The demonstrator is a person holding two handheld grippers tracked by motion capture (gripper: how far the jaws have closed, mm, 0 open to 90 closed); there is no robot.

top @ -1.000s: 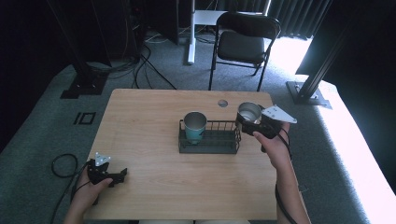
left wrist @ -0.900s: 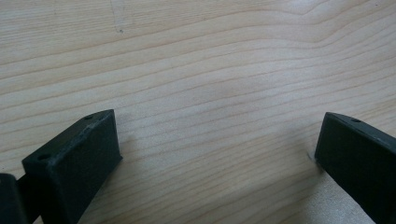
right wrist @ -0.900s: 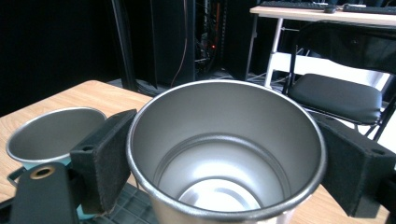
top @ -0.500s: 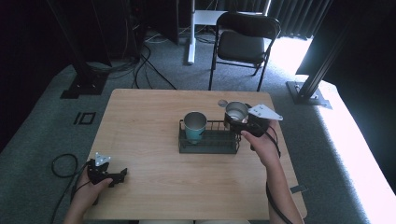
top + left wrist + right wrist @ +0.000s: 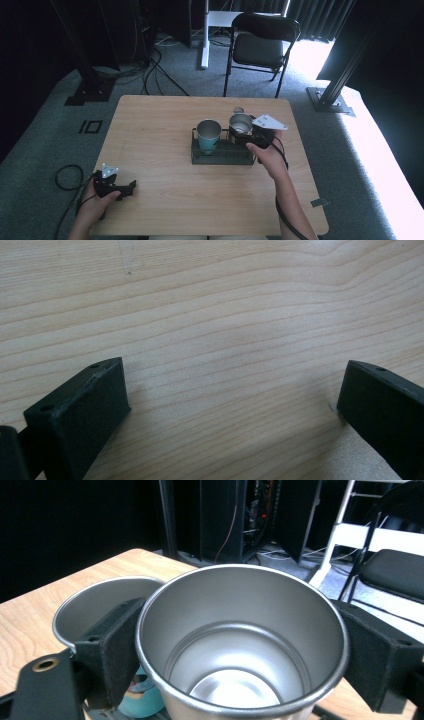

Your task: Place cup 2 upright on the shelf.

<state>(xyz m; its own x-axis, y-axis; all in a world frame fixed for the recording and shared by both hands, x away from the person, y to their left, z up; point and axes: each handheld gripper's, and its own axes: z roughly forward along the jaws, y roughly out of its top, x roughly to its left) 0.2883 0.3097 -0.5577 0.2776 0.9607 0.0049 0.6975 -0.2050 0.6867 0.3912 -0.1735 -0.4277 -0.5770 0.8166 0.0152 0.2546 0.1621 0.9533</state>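
I use the wire rack (image 5: 222,155) near the middle of the worktop (image 5: 160,135) as my landmark. My right gripper (image 5: 250,134) is clenched on a steel cup (image 5: 240,123), one black jaw pressed to each side of its wall just under the rim. From the high view the cup hangs over the rack's right end, upright, mouth open to the ceiling; I cannot tell whether its base already touches the rack. In the right gripper view the steel cup (image 5: 242,640) is empty, its shiny bottom plain to see, and the right gripper (image 5: 240,650) hugs it from both sides.

A second cup (image 5: 208,134), steel on top with a teal lower body, stands upright in the rack's left part, just beside the one I hold. In the right gripper view that second cup (image 5: 107,605) sits behind my near jaw, its rim close to the held cup's rim; I cannot say whether they touch.

My left gripper (image 5: 131,186) rests on the worktop well away from the rack, toward the near left corner. In the left gripper view the left gripper (image 5: 230,405) is released, jaws spread wide over bare wood grain with nothing between them.

A black folding chair (image 5: 262,42) stands on the floor beyond the worktop's far edge, well behind the rack.
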